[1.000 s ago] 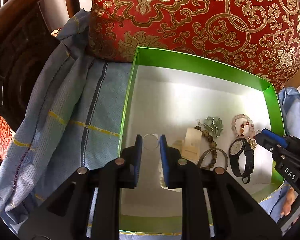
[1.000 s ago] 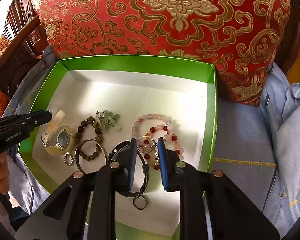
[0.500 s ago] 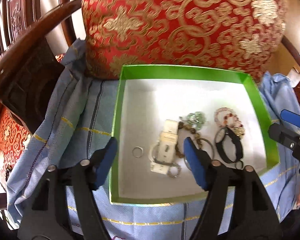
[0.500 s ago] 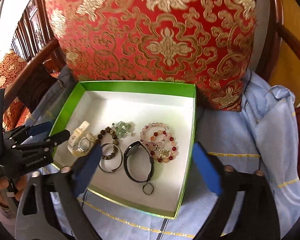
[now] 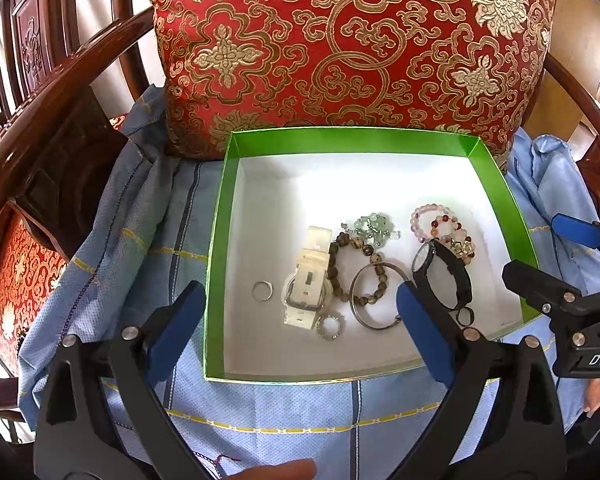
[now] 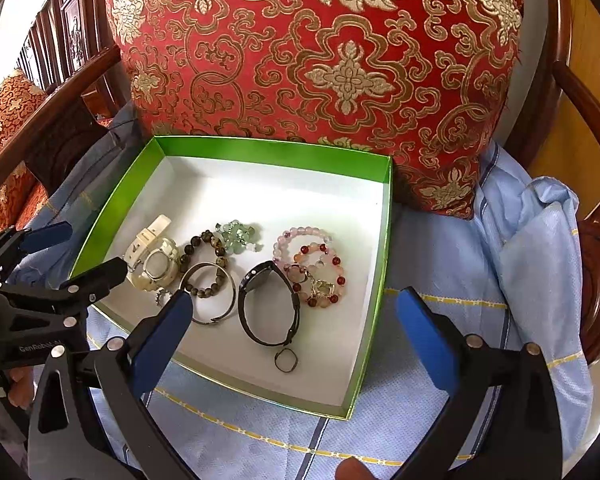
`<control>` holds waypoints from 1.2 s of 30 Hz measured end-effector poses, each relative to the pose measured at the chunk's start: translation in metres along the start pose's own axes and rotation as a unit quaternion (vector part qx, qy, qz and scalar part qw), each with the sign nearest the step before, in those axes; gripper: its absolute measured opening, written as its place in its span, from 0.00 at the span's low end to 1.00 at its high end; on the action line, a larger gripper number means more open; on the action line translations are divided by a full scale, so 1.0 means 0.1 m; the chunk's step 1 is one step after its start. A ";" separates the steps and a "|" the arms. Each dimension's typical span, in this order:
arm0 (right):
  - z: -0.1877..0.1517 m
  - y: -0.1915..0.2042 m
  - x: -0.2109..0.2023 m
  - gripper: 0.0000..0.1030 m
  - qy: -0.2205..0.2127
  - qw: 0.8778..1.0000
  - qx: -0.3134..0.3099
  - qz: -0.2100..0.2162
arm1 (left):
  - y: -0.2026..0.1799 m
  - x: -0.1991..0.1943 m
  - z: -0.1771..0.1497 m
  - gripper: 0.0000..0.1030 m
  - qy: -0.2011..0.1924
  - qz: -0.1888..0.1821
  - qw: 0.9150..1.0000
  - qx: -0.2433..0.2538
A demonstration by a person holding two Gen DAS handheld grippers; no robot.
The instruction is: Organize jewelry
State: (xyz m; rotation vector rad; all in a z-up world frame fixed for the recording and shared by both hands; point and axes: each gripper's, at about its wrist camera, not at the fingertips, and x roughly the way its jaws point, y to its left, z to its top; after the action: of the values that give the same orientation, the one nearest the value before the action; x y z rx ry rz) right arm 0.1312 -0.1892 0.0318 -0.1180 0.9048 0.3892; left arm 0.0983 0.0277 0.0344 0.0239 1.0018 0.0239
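A green box [image 5: 216, 240] [image 6: 386, 240] with a white floor holds the jewelry: a silver ring [image 5: 262, 291], a white watch [image 5: 308, 276] [image 6: 152, 260], a brown bead bracelet [image 5: 352, 248] [image 6: 204, 246], a silver bangle [image 5: 374, 300] [image 6: 210, 298], a green charm [image 5: 374, 226] [image 6: 238, 236], a black watch [image 5: 444, 276] [image 6: 268, 308], pink and red bead bracelets [image 5: 442, 224] [image 6: 312, 264], and a dark ring [image 6: 286, 360]. My left gripper [image 5: 300, 332] is open and empty above the box's near edge. My right gripper [image 6: 296, 336] is open and empty, also pulled back.
A red and gold cushion [image 5: 340, 40] [image 6: 320, 60] stands right behind the box. Blue checked cloth [image 5: 148, 240] [image 6: 440, 264] covers the seat. Dark wooden chair arms [image 5: 40, 112] [image 6: 580, 100] rise at both sides.
Both grippers opened wide and drew back up out of the box. The silver ring the left one held now lies on the box floor; the right one let go near the bead bracelets.
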 end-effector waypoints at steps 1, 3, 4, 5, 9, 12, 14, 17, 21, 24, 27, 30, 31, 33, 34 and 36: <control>0.00 0.00 0.00 0.97 0.000 1.000 -0.001 -0.001 | 0.01 0.00 0.00 0.92 0.001 -0.002 1.000 -0.003; 0.00 0.01 0.00 0.97 -0.001 1.000 -0.004 -0.003 | 0.02 0.00 0.00 0.93 0.002 -0.003 1.000 -0.005; 0.00 0.01 0.00 0.97 -0.001 1.000 -0.004 -0.004 | 0.02 0.00 -0.01 0.93 0.003 -0.002 1.000 -0.006; 0.00 0.01 0.00 0.97 -0.001 1.000 -0.006 -0.005 | 0.02 0.01 -0.01 0.93 0.003 -0.001 1.000 -0.005; 0.00 0.01 -0.01 0.97 -0.002 1.000 -0.010 -0.009 | 0.03 0.01 0.00 0.93 0.004 -0.001 1.000 -0.004; 0.00 0.02 0.00 0.97 -0.001 1.000 -0.016 -0.011 | 0.02 0.01 0.00 0.93 0.005 0.000 1.000 -0.002; 0.00 0.02 0.00 0.97 -0.001 1.000 -0.021 -0.012 | 0.02 0.01 -0.01 0.93 0.005 0.000 1.000 -0.001; 0.00 0.02 0.00 0.97 -0.001 1.000 -0.022 -0.014 | 0.01 0.02 -0.01 0.94 0.007 -0.001 1.000 0.001; 0.00 0.01 0.00 0.97 -0.001 1.000 -0.020 -0.014 | -0.01 0.03 -0.02 0.94 0.008 0.001 1.000 0.005; -0.01 0.00 0.00 0.97 -0.001 1.000 -0.019 -0.016 | -0.02 0.03 -0.02 0.94 0.009 0.001 1.000 0.007; -0.01 0.00 -0.01 0.97 -0.001 1.000 -0.016 -0.019 | -0.01 0.03 -0.02 0.94 0.009 0.001 1.000 0.007; -0.01 -0.01 0.00 0.97 0.000 1.000 -0.015 -0.020 | -0.01 0.03 -0.02 0.94 0.009 0.002 1.000 0.007; -0.01 -0.01 0.00 0.97 0.001 1.000 -0.016 -0.021 | -0.02 0.04 -0.02 0.94 0.009 0.002 1.000 0.007; -0.01 -0.01 0.01 0.97 0.002 1.000 -0.016 -0.020 | -0.02 0.03 -0.02 0.94 0.009 0.002 1.000 0.007; -0.01 -0.01 0.01 0.97 0.002 1.000 -0.016 -0.020 | -0.02 0.03 -0.02 0.94 0.009 0.002 1.000 0.007; -0.01 -0.01 0.01 0.97 0.002 1.000 -0.016 -0.021 | -0.02 0.04 -0.02 0.94 0.009 0.002 1.000 0.007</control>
State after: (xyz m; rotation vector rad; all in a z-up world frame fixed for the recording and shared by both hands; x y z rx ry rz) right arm 0.1315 -0.1899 0.0309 -0.1661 0.8986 0.3650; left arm 0.0986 0.0260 0.0302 0.0393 1.0209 0.0202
